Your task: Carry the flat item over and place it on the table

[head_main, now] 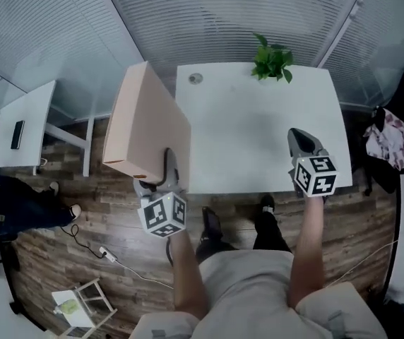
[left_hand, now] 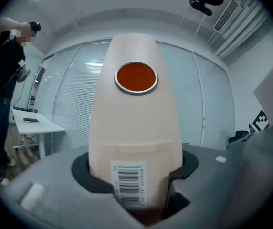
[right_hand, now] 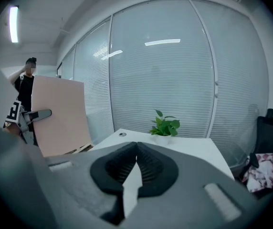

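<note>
1. At the left edge of the tabletop, the L tool was clamped on the bottom edge of a flat pinkish box. The box stood up on edge, tilted, not lying flat.
2. Couldn't tell from the head view whether the box touched the tabletop or just hung beside it, over the wood floor.
3. L gripper view: both jaws pressed vs. the box faces. A barcode label sat just above the grip & a round orange sticker higher up.
4. R tool hovered over the tabletop's right part, well apart from the box. Jaws were together w/ nothing btwn them; the ribbed pads met in the R gripper view.
5. Potted plant stood at the tabletop's far edge, w/ a small round cap near the far-left corner.
6. Person in black stood behind the box in the R gripper view.
</note>
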`<state>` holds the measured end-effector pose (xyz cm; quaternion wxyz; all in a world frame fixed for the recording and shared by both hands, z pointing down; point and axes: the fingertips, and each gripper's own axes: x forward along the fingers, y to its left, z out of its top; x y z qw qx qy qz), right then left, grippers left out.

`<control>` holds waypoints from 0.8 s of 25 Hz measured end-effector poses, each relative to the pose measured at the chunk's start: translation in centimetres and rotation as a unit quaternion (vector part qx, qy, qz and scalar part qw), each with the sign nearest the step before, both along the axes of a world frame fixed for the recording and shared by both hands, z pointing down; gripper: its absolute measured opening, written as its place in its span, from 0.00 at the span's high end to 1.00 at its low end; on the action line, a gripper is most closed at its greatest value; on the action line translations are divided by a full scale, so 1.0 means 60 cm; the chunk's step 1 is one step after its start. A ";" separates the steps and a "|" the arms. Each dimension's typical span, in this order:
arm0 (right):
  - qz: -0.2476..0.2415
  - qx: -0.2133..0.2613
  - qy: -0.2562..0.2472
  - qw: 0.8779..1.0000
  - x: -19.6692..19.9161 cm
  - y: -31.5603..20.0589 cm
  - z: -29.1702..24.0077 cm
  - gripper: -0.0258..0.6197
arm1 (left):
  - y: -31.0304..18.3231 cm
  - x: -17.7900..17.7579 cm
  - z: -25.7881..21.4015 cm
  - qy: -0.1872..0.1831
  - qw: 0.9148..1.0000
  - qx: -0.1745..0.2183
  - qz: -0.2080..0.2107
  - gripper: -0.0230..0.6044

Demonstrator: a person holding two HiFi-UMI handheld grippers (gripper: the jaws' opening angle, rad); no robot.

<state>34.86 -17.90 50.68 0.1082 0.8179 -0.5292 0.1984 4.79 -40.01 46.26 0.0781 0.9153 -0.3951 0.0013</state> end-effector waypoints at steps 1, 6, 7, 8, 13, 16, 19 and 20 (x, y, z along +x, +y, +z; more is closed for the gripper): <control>-0.012 0.003 -0.004 1.000 0.016 -0.004 -0.001 0.96 | 0.008 0.007 -0.006 0.009 1.000 -0.005 -0.016 0.49; -0.066 0.002 -0.031 0.997 0.089 -0.031 0.018 0.96 | 0.069 0.074 -0.025 0.052 0.998 -0.026 -0.036 0.49; -0.077 0.003 -0.036 0.996 0.096 -0.040 0.023 0.96 | 0.080 0.085 -0.025 0.053 0.997 -0.027 -0.038 0.49; -0.089 0.003 -0.040 0.995 0.101 -0.050 0.027 0.96 | 0.090 0.095 -0.024 0.052 0.997 -0.028 -0.041 0.49; -0.164 0.010 -0.052 0.985 0.094 -0.115 0.035 0.96 | 0.117 0.118 -0.005 0.067 0.994 -0.048 -0.074 0.49; -0.213 0.011 -0.051 0.976 0.065 -0.155 0.026 0.96 | 0.131 0.117 0.006 0.097 0.987 -0.083 -0.099 0.49; -0.262 0.030 -0.050 0.963 0.022 -0.200 0.003 0.96 | 0.151 0.112 0.012 0.129 0.980 -0.111 -0.106 0.49; -0.278 0.038 -0.050 0.958 0.006 -0.212 -0.006 0.96 | 0.157 0.108 0.012 0.133 0.978 -0.115 -0.108 0.49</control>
